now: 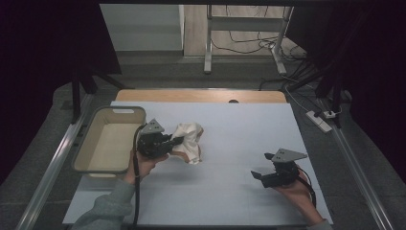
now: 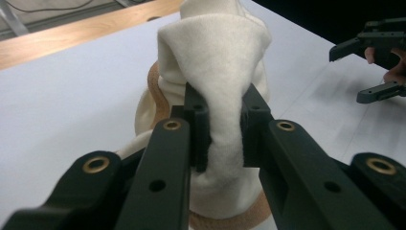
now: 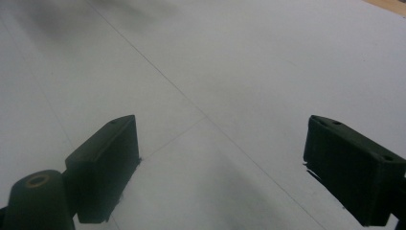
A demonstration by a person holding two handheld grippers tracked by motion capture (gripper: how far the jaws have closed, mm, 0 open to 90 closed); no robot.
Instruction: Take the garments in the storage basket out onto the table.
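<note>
A cream-white cloth [image 1: 190, 139] with a tan edge lies bunched on the white table sheet, just right of the basket. My left gripper [image 1: 178, 140] is shut on a fold of it; in the left gripper view the cloth [image 2: 218, 86] rises between the two black pads [image 2: 197, 125], which pinch it, and a tan trim curls beneath. My right gripper [image 1: 257, 175] rests low over the sheet at the right, held by a hand, jaws wide apart. In the right gripper view, its pads [image 3: 106, 163] frame bare white sheet with nothing between them. My right gripper [image 2: 371, 72] also appears far off in the left gripper view.
A beige basket [image 1: 89, 143] stands at the table's left edge, with nothing in it. The white sheet [image 1: 239, 191] covers the tabletop, with a wooden strip [image 1: 201, 96] at the far edge. Beyond are a metal frame's legs [image 1: 208, 52], cables and a power strip [image 1: 319, 121] on the floor.
</note>
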